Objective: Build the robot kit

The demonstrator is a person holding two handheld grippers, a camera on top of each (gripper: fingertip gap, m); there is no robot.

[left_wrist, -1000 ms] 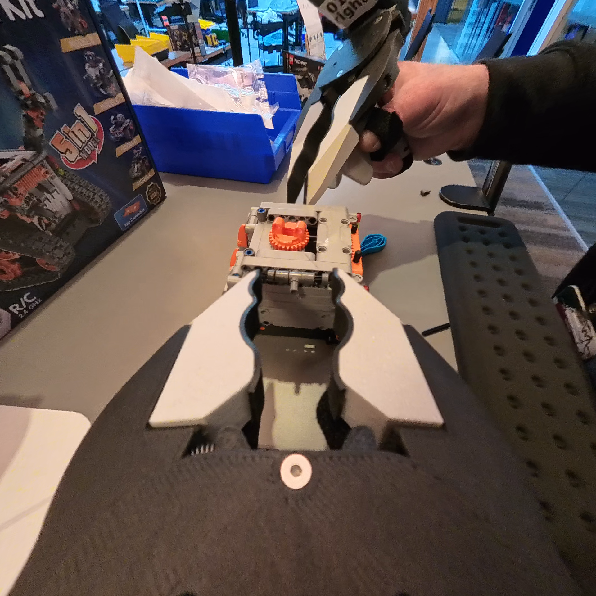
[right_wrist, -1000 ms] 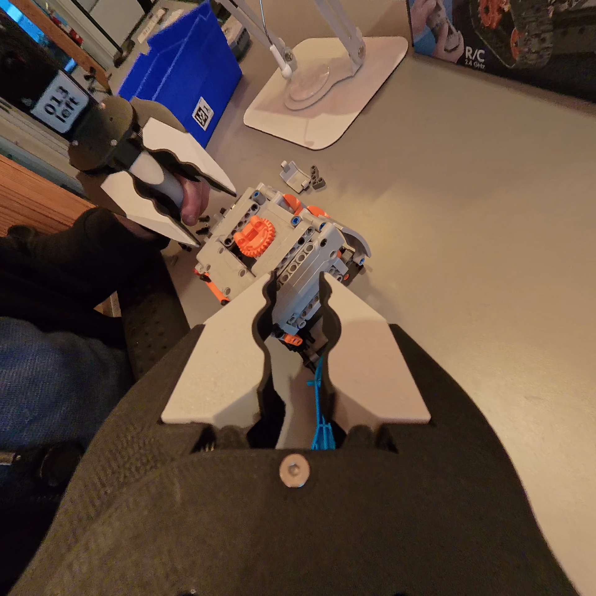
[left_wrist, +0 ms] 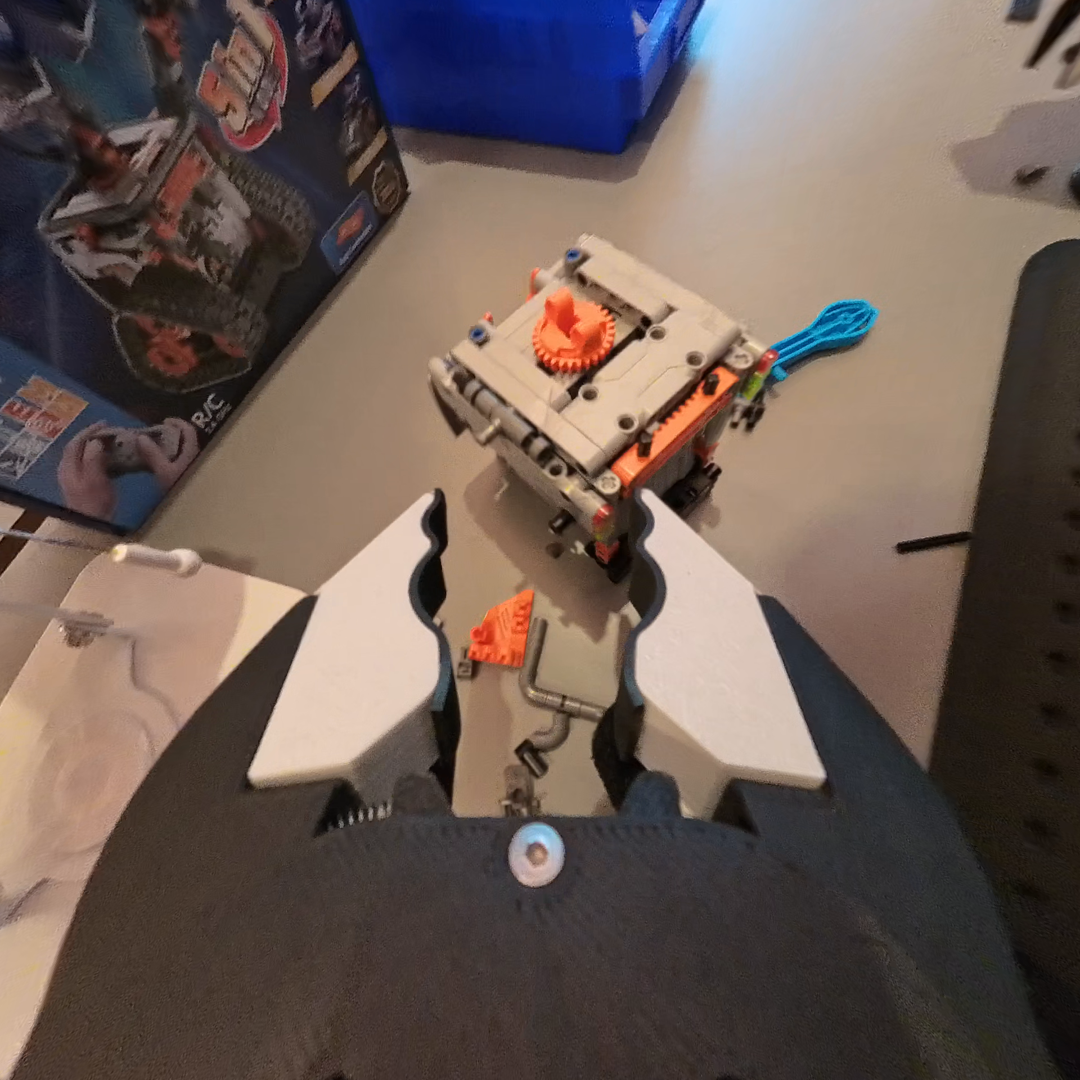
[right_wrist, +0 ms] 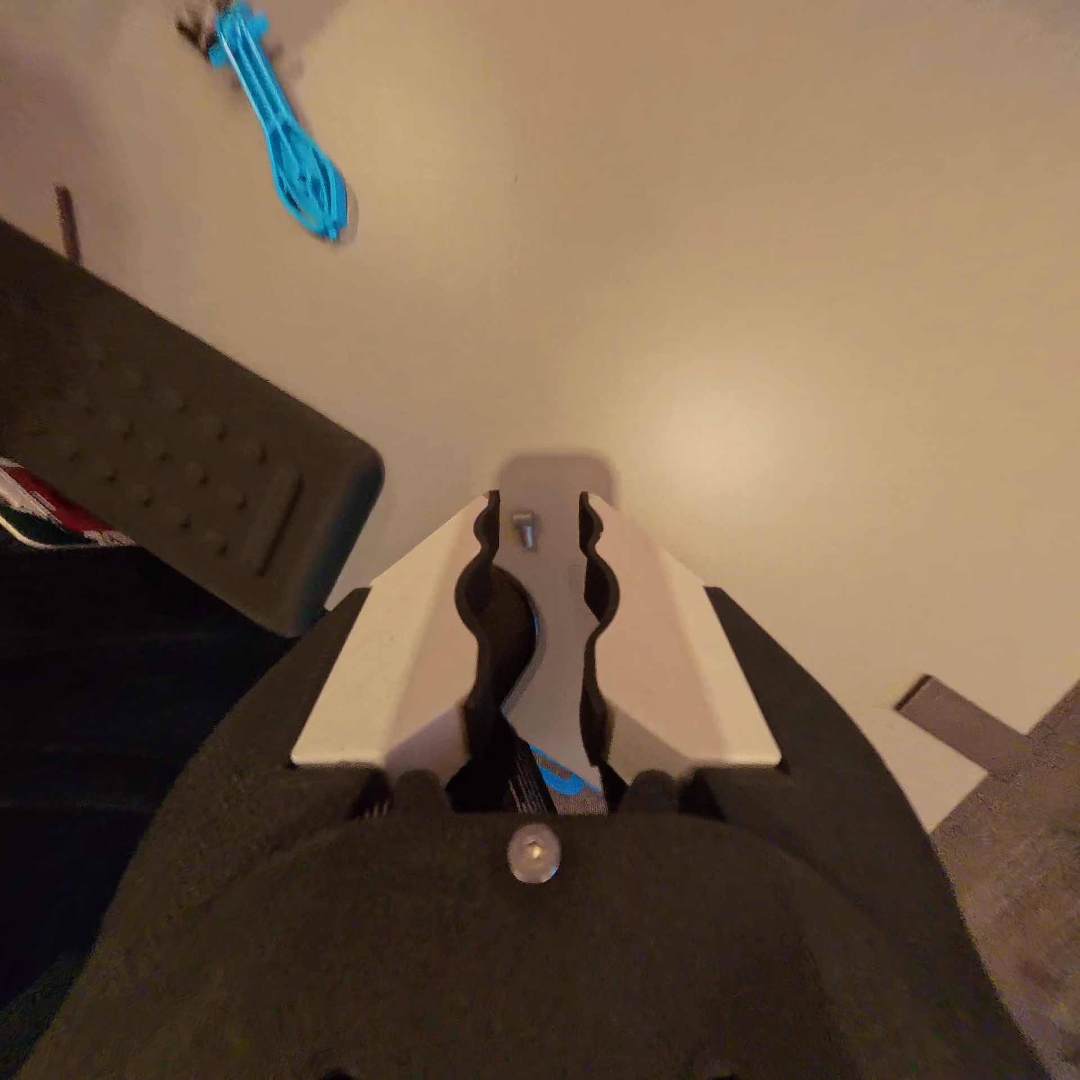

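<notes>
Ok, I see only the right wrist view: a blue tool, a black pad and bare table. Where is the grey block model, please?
Observer: In the left wrist view the grey block model stands on the table, just ahead of the left hand-held gripper, which is open and holds nothing.
Operator: And does the blue tool touch it?
Observer: The narrow end of the blue tool reaches the model's right side. I cannot tell whether they really touch.
Operator: Are there loose parts nearby?
Observer: An orange triangular piece and a bent grey rod lie on the table between that hand-held gripper's fingers.
</notes>
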